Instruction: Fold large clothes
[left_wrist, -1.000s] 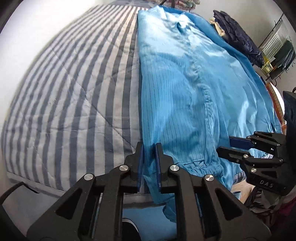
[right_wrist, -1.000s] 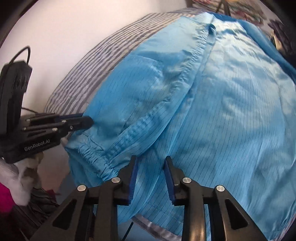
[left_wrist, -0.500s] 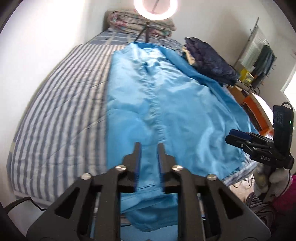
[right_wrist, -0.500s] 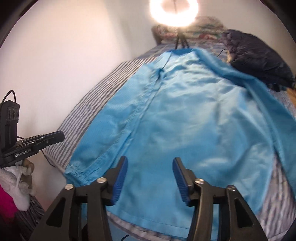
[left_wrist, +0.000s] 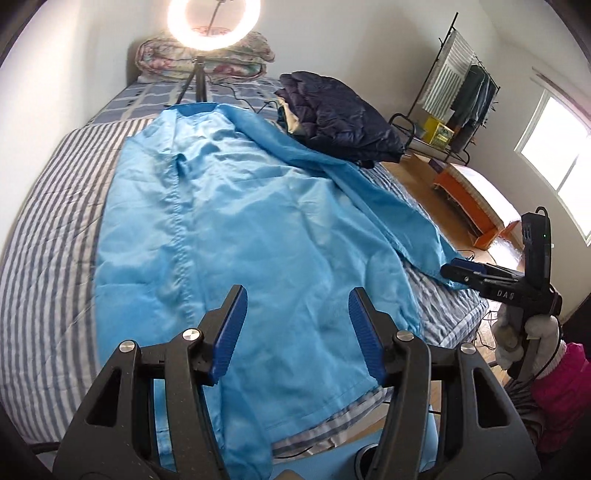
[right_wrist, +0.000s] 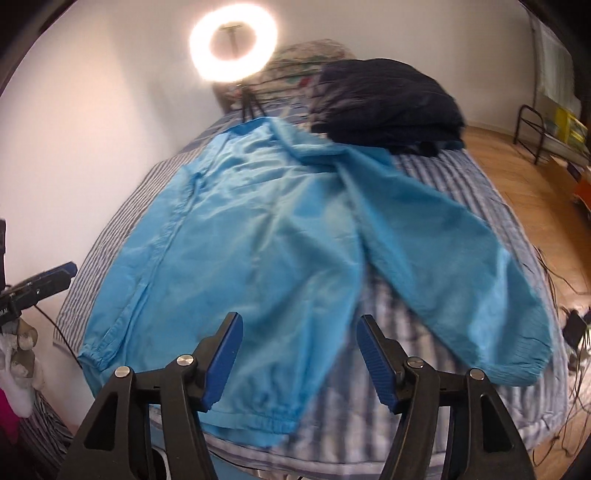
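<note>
A large light-blue jacket (left_wrist: 258, 229) lies spread on a striped bed (left_wrist: 48, 229), collar at the far end, its left side folded inward. One sleeve (right_wrist: 443, 251) stretches out to the right. My left gripper (left_wrist: 297, 332) is open and empty above the jacket's near hem. My right gripper (right_wrist: 299, 354) is open and empty above the hem, between body and sleeve. The right gripper also shows in the left wrist view (left_wrist: 495, 277), and the left one in the right wrist view (right_wrist: 37, 288).
A dark puffer coat (left_wrist: 340, 110) lies at the bed's far right. A lit ring light (left_wrist: 214, 18) on a tripod stands at the head, before folded quilts (left_wrist: 147, 55). A clothes rack (left_wrist: 465, 85) and orange bench (left_wrist: 476, 206) stand right.
My left gripper has opened and let go of the jacket's edge. Both grippers have pulled back and risen from the jacket. The right jaws have opened wider.
</note>
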